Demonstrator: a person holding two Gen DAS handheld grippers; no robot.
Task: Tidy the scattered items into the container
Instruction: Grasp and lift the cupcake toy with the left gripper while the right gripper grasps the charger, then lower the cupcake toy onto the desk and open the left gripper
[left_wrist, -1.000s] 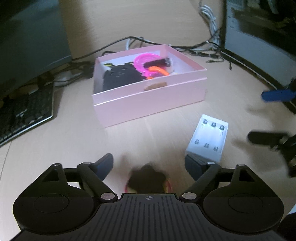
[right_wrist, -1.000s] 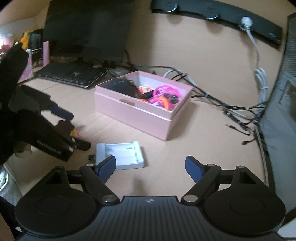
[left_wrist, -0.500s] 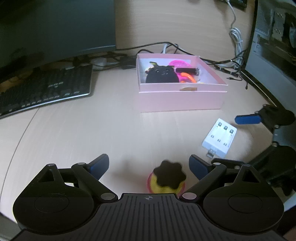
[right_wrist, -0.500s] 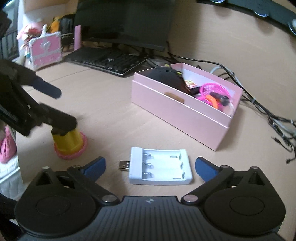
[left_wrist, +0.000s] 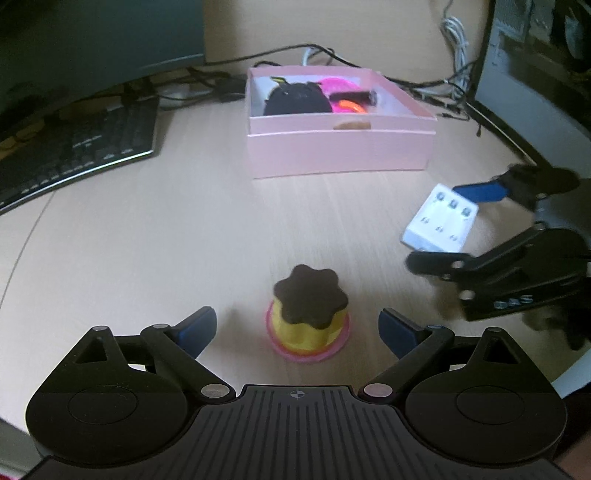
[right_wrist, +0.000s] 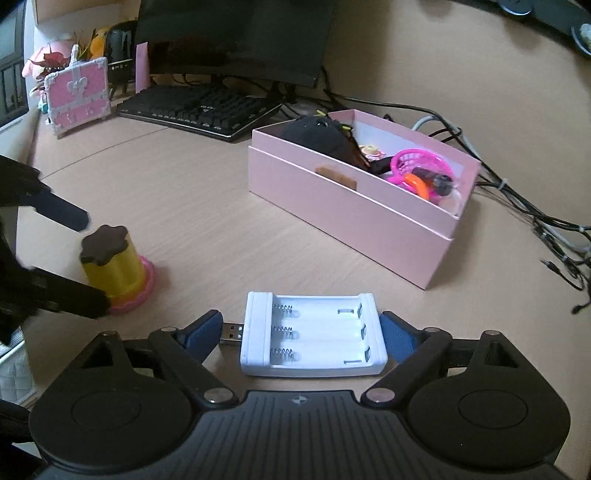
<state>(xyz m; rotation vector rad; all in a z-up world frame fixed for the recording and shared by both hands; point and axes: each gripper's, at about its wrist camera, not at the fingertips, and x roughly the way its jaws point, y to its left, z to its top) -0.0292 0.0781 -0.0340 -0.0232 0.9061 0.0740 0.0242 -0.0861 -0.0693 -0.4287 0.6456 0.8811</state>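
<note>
The white battery charger (right_wrist: 312, 334) lies flat on the counter (right_wrist: 207, 221) between the right hand-held gripper's (right_wrist: 301, 334) jaws, which have just been closing, unpressed. The yellow toy pudding (left_wrist: 308, 314) stands between the left hand-held gripper's (left_wrist: 297, 328) wide-open jaws, untouched. The pink box (right_wrist: 354, 206) sits beyond.

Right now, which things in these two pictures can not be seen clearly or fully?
- Pink box: its floor and the small items under the black plush toy are hidden, in both views.
- Battery charger, right wrist view: whether the right hand-held gripper touches it cannot be told.
- Right hand-held gripper, left wrist view: blurred, and cut off by the right edge.
- Yellow toy cup, right wrist view: its base is partly behind a finger of the left hand-held gripper.
</note>
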